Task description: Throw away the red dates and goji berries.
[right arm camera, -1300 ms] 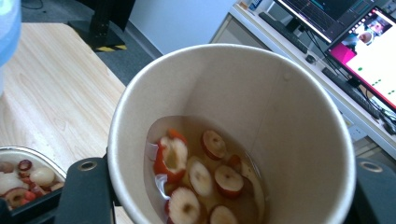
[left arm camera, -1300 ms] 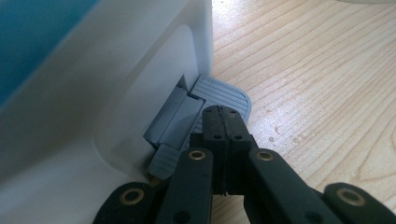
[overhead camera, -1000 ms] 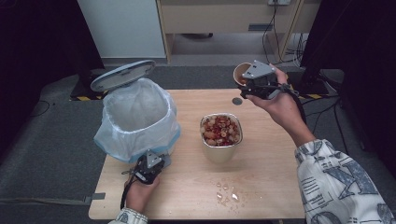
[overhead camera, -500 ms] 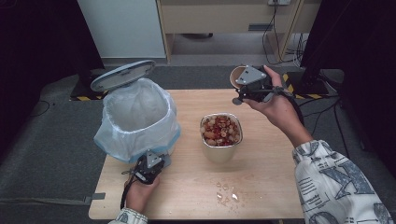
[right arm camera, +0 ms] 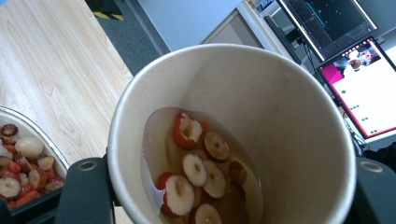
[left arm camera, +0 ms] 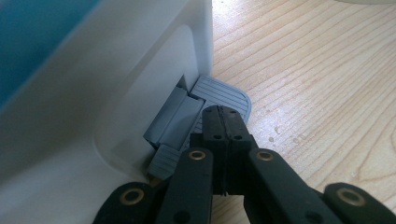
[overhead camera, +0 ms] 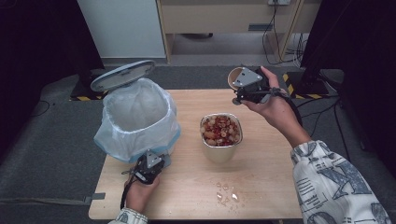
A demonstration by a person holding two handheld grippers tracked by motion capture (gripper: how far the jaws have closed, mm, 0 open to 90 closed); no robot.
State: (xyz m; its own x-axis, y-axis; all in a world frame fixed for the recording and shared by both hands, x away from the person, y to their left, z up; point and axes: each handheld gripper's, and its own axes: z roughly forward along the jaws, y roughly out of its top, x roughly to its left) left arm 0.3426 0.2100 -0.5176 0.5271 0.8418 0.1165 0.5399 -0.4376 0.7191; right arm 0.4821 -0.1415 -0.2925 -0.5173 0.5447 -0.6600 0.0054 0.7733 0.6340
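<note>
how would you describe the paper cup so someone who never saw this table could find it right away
Start at the wooden table and look to its far edge, right of the white-lined bin. There the right gripper holds a tan paper cup off the tabletop. Unlike the metal container heaped with dry fruit pieces, it holds a few red-skinned slices in liquid.
</note>
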